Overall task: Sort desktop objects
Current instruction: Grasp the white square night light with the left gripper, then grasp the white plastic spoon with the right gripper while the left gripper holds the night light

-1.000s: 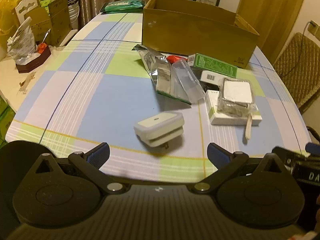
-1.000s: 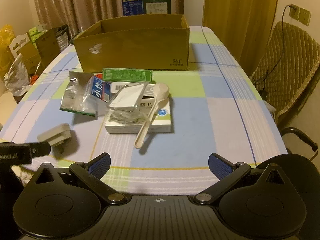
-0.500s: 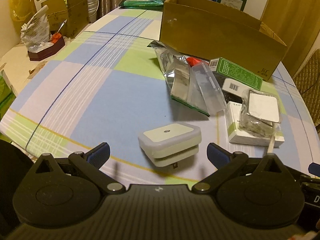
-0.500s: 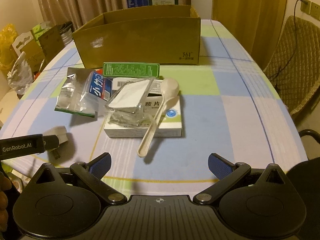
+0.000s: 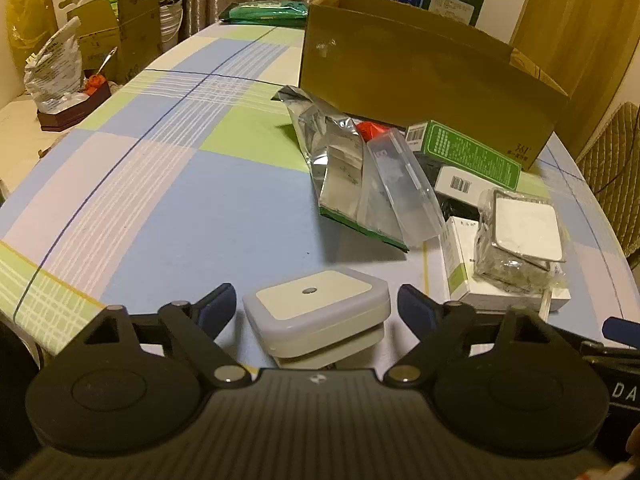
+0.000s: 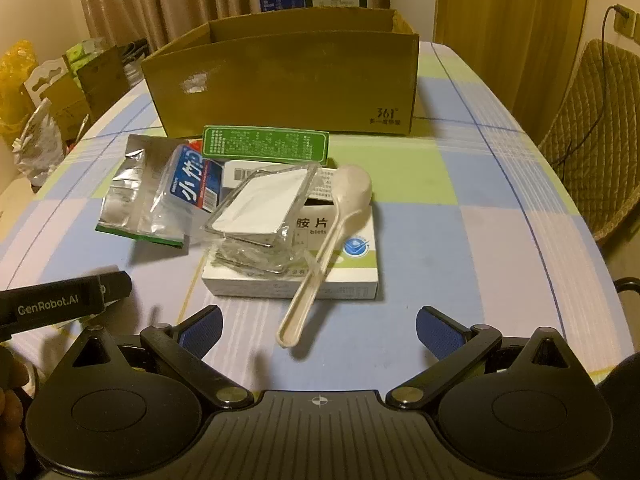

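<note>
My left gripper [image 5: 316, 312] is open, its fingers on either side of a white plug-in night light [image 5: 318, 312] that lies on the checked tablecloth; they do not touch it. My right gripper [image 6: 318, 330] is open and empty just in front of a cream spoon [image 6: 326, 248], which rests on a white medicine box [image 6: 340, 276]. A clear packet [image 6: 260, 208] lies on that box. A green box [image 6: 266, 144], a foil bag [image 6: 128, 196] and a toothpaste pack [image 6: 194, 180] lie before the open cardboard box [image 6: 288, 80].
The table edge runs close under both grippers. A wicker chair [image 6: 600, 128] stands to the right. A side table with a bag and dark tray [image 5: 64, 92] and cartons are to the left. The left gripper's body [image 6: 60, 304] shows at the right view's left edge.
My left gripper has moved forward and down until the night light sits between its open fingers. My right gripper has moved closer to the spoon and medicine box.
</note>
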Tool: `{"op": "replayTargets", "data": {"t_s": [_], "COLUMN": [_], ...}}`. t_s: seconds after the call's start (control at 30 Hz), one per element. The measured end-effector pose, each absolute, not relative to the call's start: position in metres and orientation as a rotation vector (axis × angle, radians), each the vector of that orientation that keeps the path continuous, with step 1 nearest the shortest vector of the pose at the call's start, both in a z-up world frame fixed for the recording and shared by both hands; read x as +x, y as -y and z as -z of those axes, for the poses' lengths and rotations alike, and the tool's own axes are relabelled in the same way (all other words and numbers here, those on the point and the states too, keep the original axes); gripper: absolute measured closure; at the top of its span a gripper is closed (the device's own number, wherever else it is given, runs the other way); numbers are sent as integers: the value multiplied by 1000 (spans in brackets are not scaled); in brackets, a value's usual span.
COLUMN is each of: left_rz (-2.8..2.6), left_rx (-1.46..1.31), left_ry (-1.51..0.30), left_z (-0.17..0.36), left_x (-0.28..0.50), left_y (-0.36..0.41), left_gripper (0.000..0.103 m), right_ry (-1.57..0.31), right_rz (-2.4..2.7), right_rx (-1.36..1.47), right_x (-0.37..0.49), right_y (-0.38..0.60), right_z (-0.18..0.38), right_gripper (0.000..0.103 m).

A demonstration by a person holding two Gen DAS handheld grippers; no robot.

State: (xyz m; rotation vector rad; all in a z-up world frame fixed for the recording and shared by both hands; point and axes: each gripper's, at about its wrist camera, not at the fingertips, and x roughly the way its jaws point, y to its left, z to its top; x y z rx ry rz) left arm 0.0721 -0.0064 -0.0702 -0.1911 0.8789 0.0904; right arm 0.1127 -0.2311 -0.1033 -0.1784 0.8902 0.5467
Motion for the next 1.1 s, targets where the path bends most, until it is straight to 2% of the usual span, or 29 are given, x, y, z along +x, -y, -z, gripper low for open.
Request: {"op": "replayTargets", "data": {"t_s": [0.1,0.77,0.9,1.1], "left_rz": [-92,14,17,25], "left_rx": [-197,-162,-164,-155], "left_ry": [-899,-879,-879,-875], "left_z": [74,77,77,77], "left_x": [74,80,81,80], "left_y": [5,9,7,8], "left_gripper": [30,30,30,30], "right_ry": [-889,-881,-881,-883], "right_rz": [-544,-543,-556,-563], "right_rx": [-180,-189,-186,-185], "right_x": [114,121,124,126], "right_y": [230,227,225,221], "right_z": [105,112,113,115], "right_gripper": [2,3,21,40]}}
